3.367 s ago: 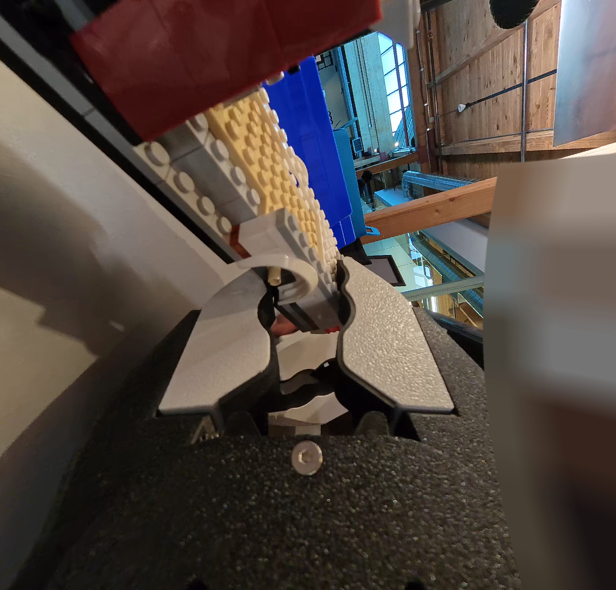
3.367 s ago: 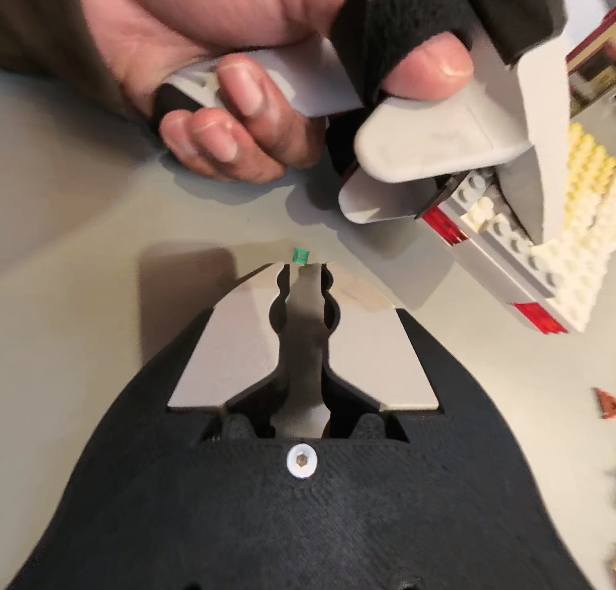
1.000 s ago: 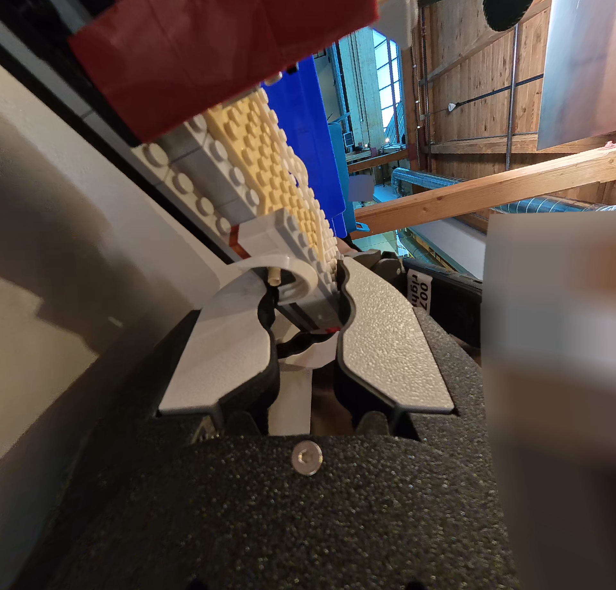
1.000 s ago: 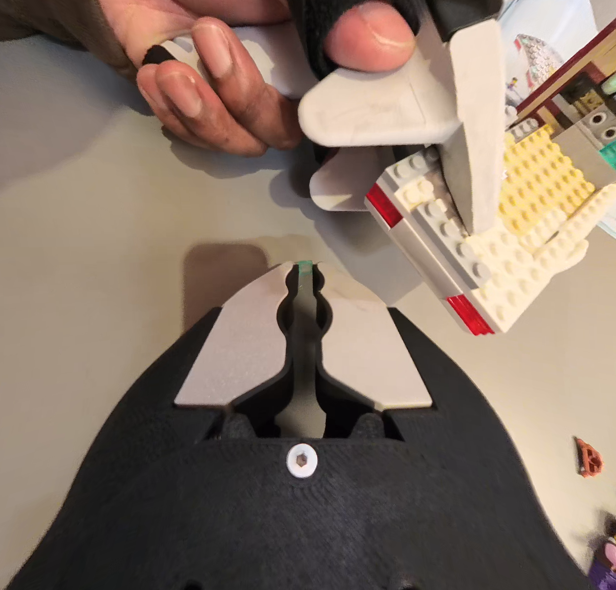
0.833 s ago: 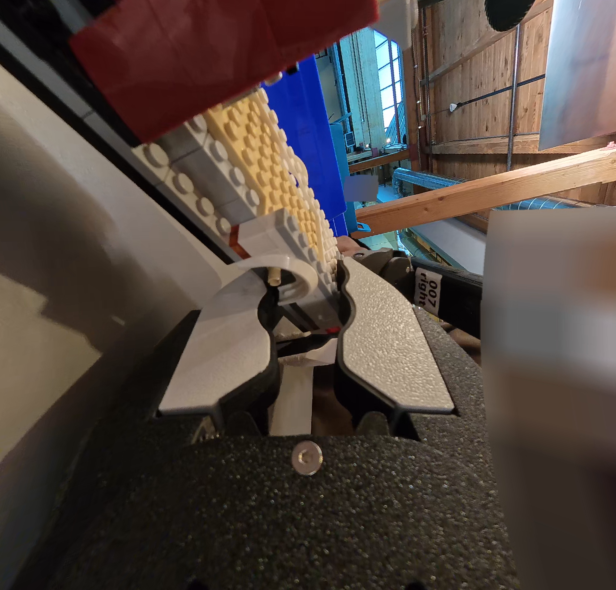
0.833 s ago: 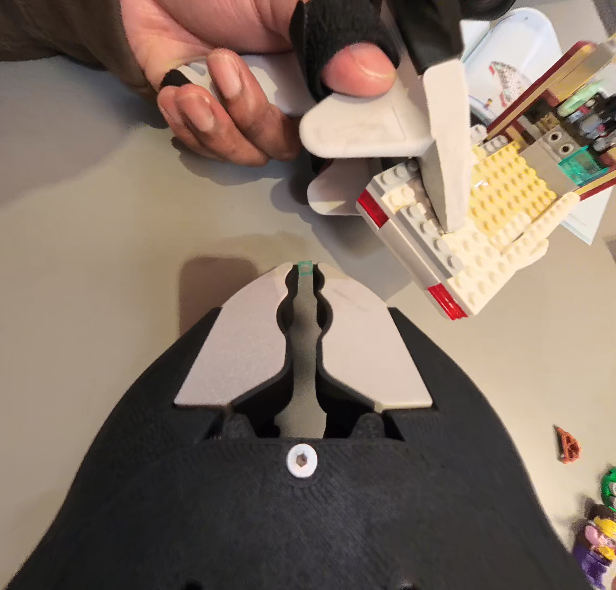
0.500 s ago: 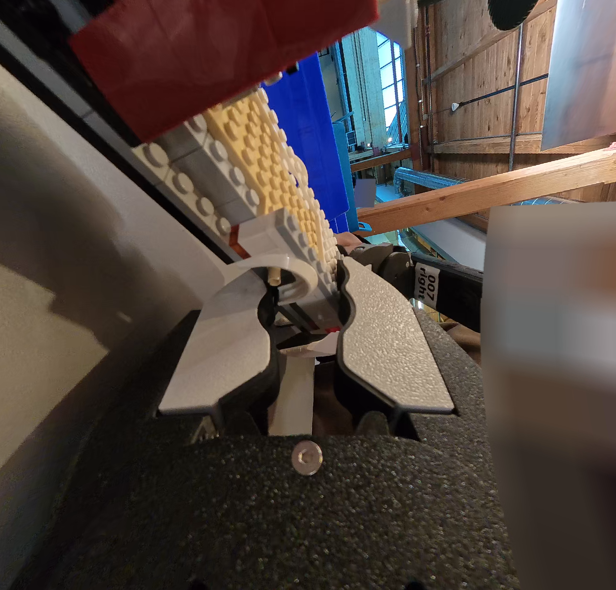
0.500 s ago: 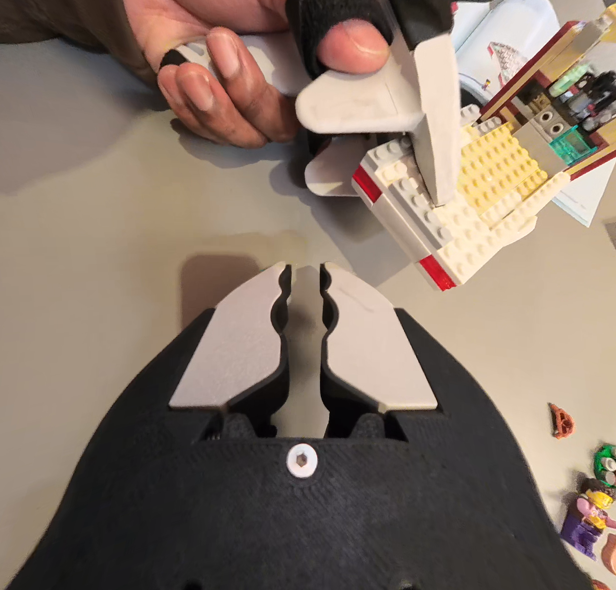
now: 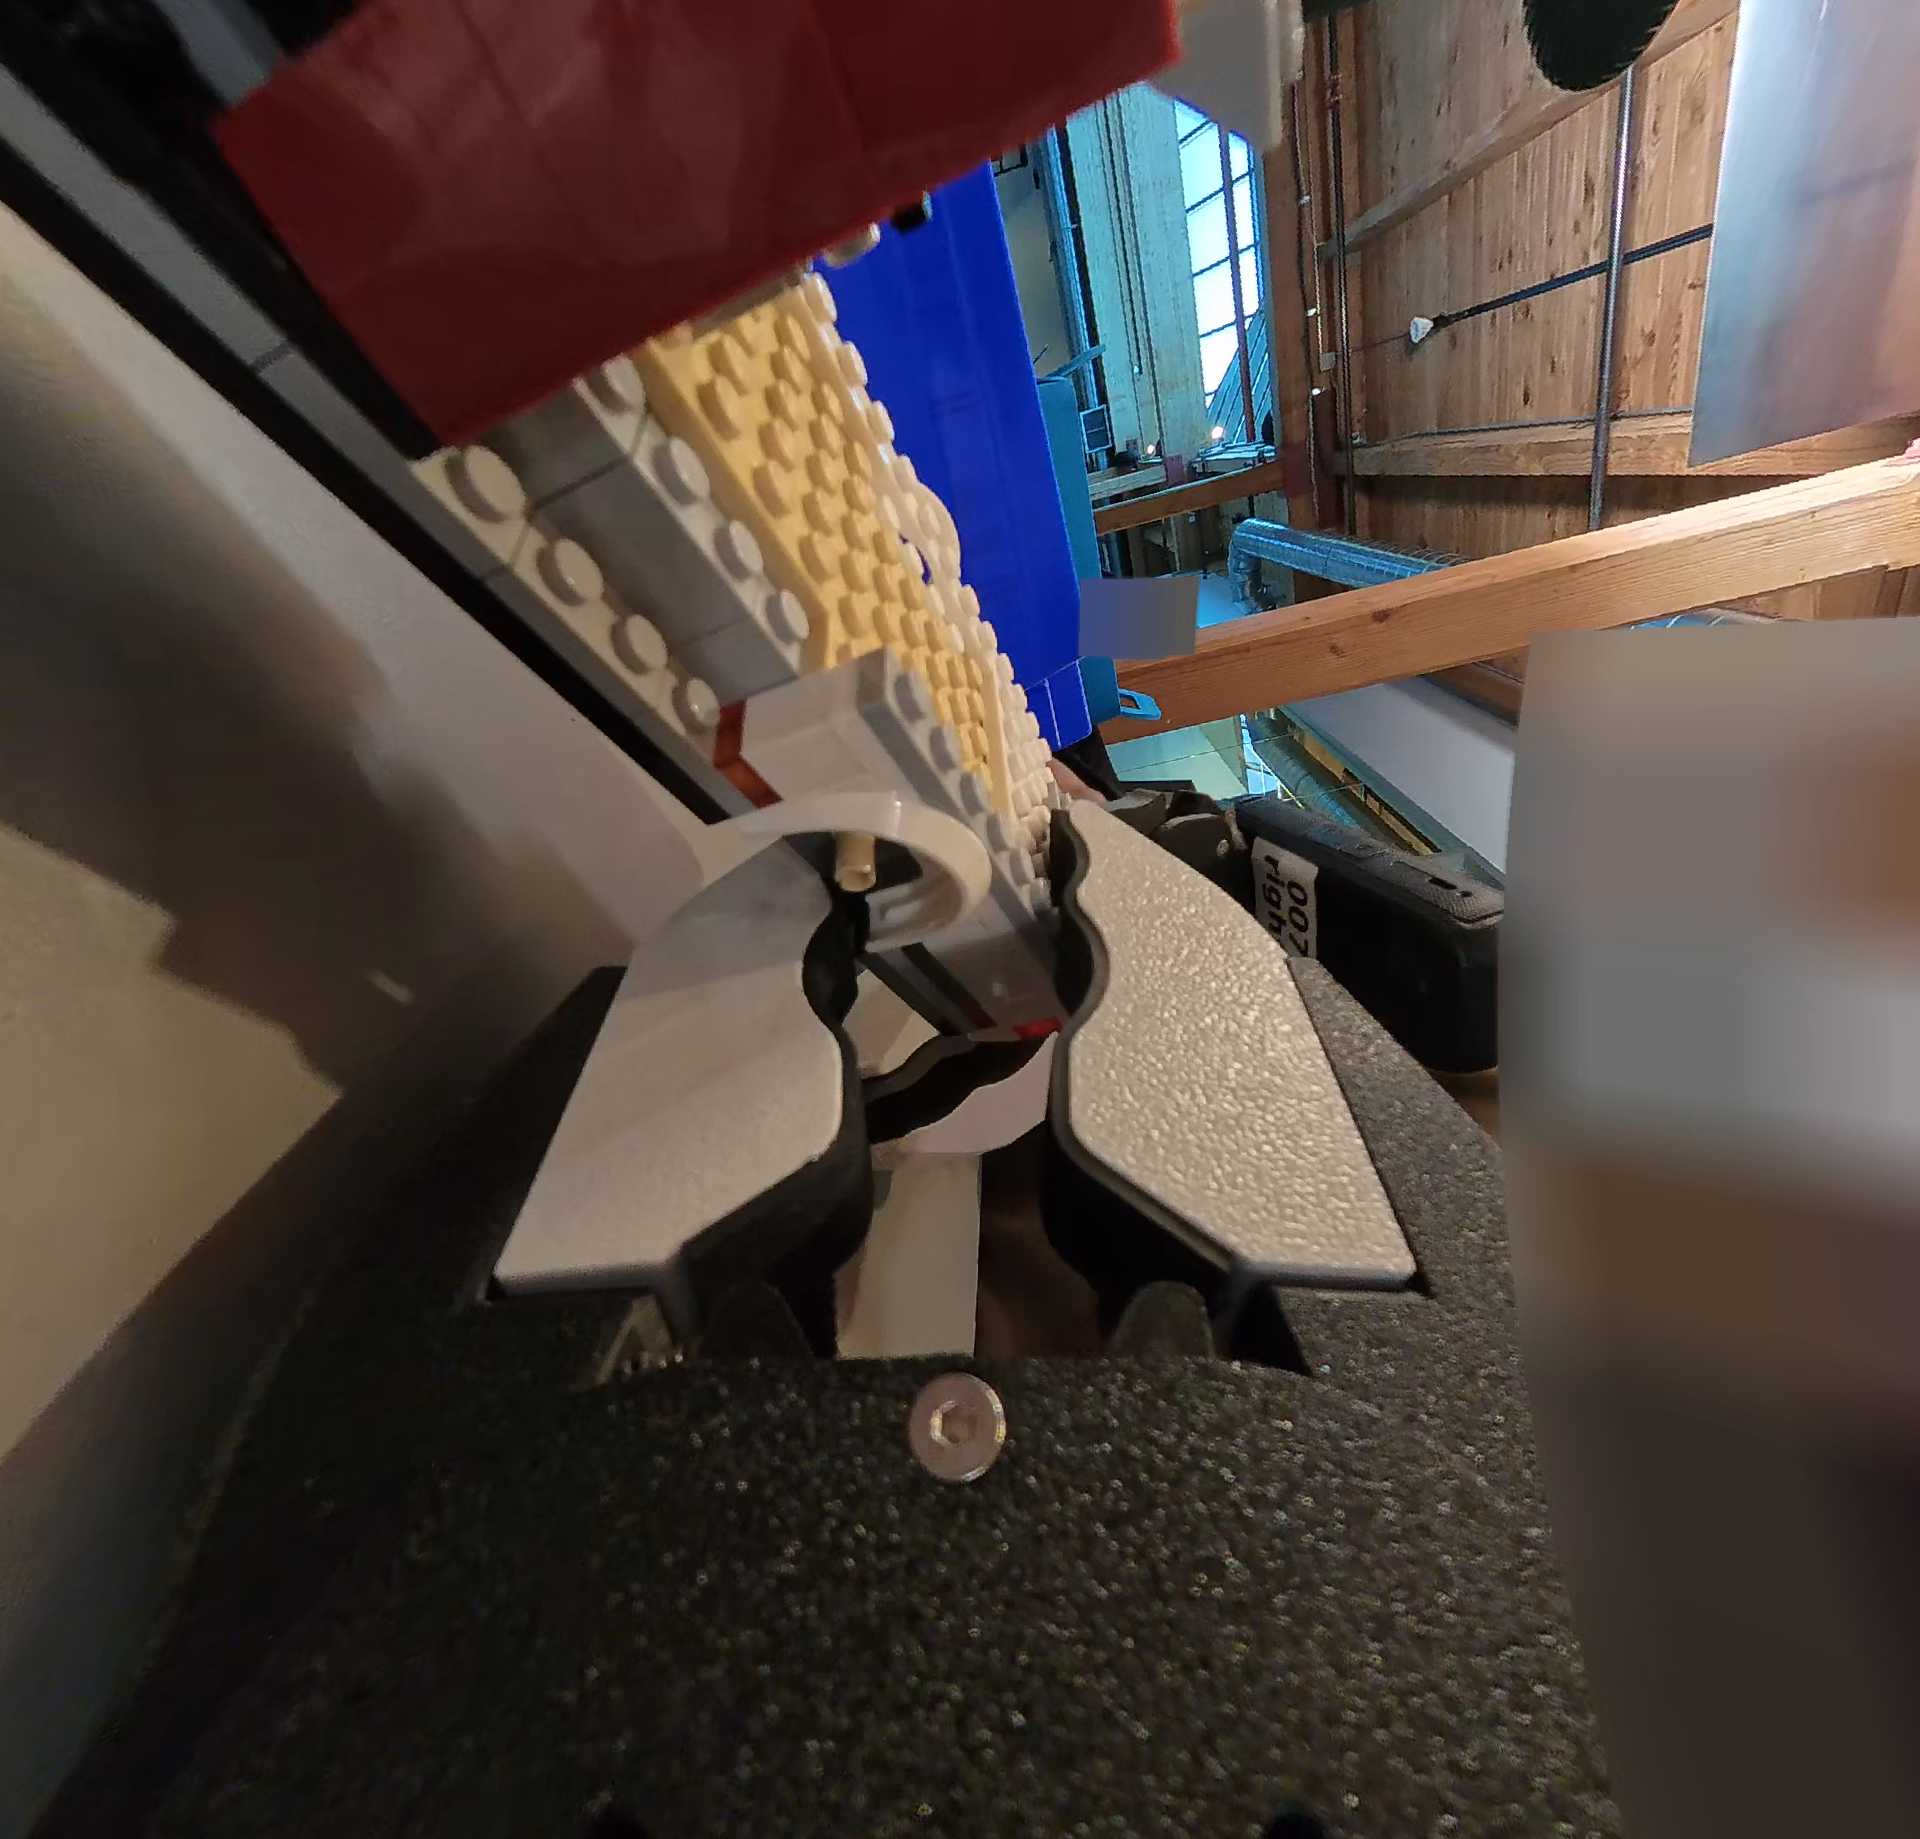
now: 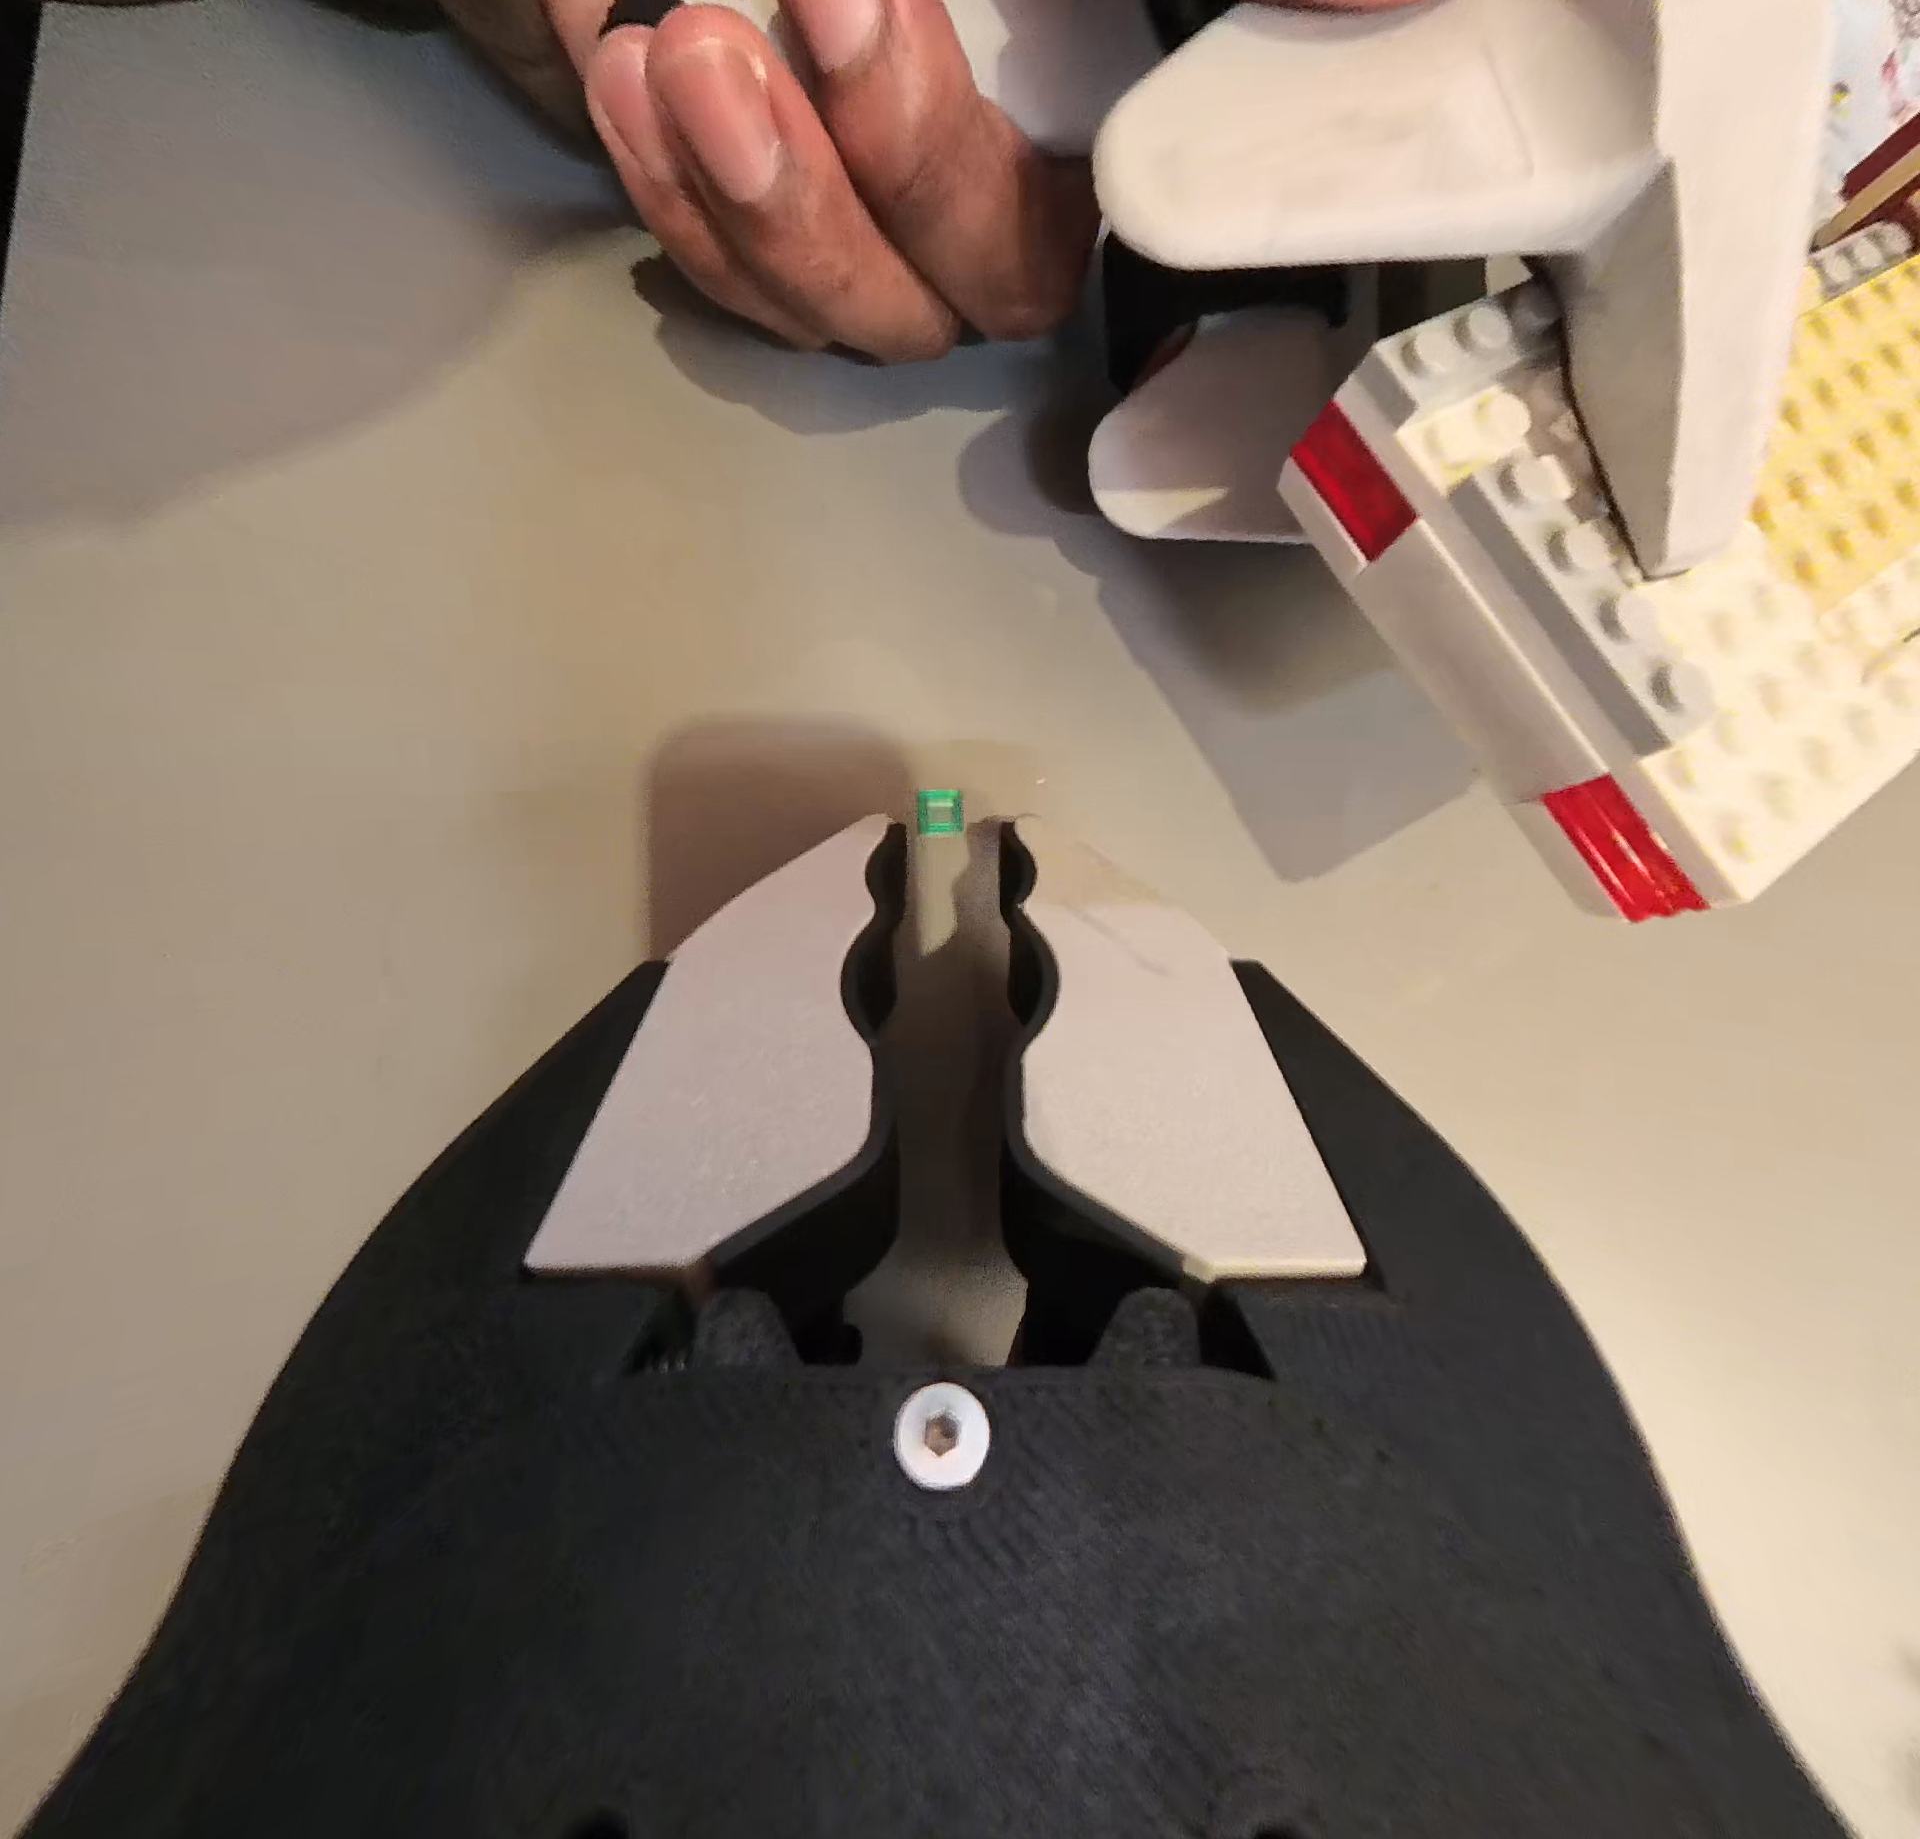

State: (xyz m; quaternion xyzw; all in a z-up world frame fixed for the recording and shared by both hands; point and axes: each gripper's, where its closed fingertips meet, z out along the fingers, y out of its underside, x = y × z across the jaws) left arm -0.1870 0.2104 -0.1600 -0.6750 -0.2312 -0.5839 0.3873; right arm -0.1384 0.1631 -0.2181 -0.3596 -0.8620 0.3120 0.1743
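Right wrist view, right tool narrowly parted over tiny translucent green square tile, left tool clamping studded brick model.

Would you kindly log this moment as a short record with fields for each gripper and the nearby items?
Left gripper: shut on the edge of the brick model, held tilted above the table
Right gripper: open, holding nothing
Green piece: small, lying on the table just beyond the right fingertips, untouched
Hand: grips the left gripper's handle
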